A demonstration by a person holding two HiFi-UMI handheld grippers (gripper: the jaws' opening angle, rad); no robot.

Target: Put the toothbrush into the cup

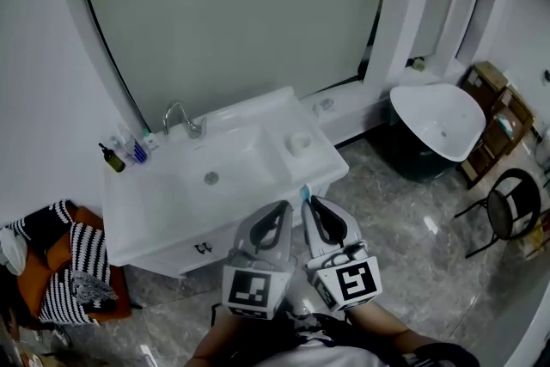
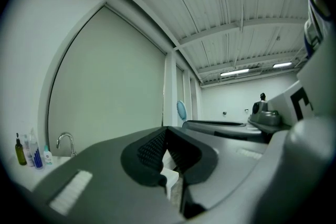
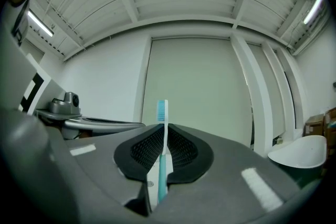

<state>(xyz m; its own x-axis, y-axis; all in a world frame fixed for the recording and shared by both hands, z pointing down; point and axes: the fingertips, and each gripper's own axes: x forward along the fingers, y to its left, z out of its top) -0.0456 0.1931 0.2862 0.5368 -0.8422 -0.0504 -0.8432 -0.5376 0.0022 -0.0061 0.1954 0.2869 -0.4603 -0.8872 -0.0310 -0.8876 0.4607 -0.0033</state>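
Observation:
A blue-and-white toothbrush (image 3: 163, 134) stands upright between the pads of my right gripper (image 3: 164, 128), which is shut on its handle; the bristle head rises above the jaws. In the head view both grippers hang side by side before the white vanity: left gripper (image 1: 284, 204), right gripper (image 1: 310, 201), the toothbrush tip (image 1: 304, 192) just ahead. My left gripper (image 2: 166, 131) is shut with nothing in it. The white cup (image 1: 299, 143) stands on the vanity's right side, beyond the grippers.
The white sink (image 1: 155, 206) has a chrome faucet (image 1: 182, 118) and small bottles (image 1: 129, 152) at its back left. A freestanding white basin (image 1: 438, 120) and a black chair (image 1: 514, 204) stand to the right. Striped cloth on an orange seat (image 1: 77, 262) lies at the left.

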